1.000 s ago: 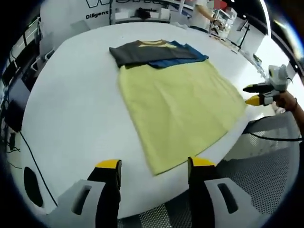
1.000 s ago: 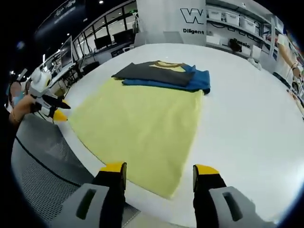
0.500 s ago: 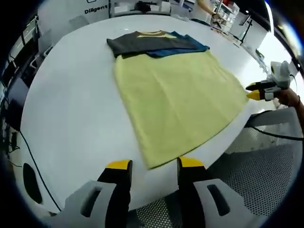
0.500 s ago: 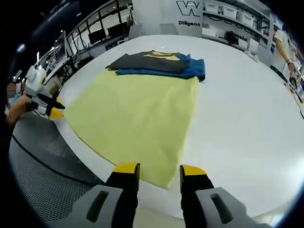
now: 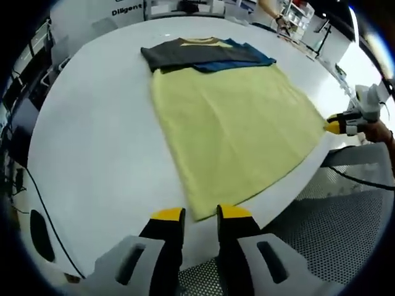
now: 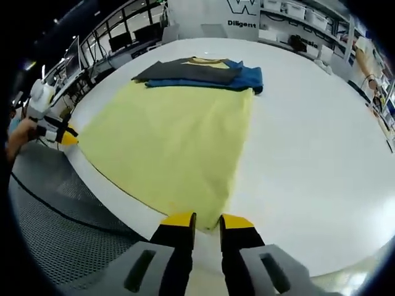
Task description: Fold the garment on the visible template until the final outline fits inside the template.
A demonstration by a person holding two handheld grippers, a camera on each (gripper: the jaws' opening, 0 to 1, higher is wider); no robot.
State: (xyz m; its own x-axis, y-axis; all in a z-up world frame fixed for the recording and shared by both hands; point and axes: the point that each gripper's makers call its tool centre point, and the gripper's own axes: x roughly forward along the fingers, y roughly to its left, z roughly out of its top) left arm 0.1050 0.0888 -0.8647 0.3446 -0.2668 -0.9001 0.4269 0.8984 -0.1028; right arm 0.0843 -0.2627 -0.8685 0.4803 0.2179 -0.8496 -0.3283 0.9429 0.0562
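While the left tongs [image 5: 200,214] rise from the bottom centre of the left gripper view, their yellow-tipped jaws stand nearly together, with only a slim gap, at the near corner of the yellow garment [image 5: 234,129]. Whether cloth is pinched between them cannot be told. That garment spreads flat from the frame's middle toward the upper centre, lying on the white desk [image 5: 92,135]. At its far end, in the upper centre of the frame, a dark grey folded piece [image 5: 179,57] and a blue one [image 5: 237,61] lie across it, with a strip of yellow collar showing. At the right edge of this view the right tongs [image 5: 336,125] sit at the garment's other near corner, held by a person's hand [image 5: 378,131].

From the right gripper view, the right tongs [image 6: 207,220] come up at bottom centre, jaws likewise almost closed, at the near tip of the garment [image 6: 173,132]; a grip on the cloth cannot be confirmed. The dark grey piece [image 6: 185,71] and the blue piece [image 6: 247,77] lie at the upper centre of the frame. The left tongs [image 6: 65,137] show at the left edge, touching the garment's corner. A perforated grey floor [image 6: 49,228] fills the lower left beyond the desk [image 6: 308,154] rim.
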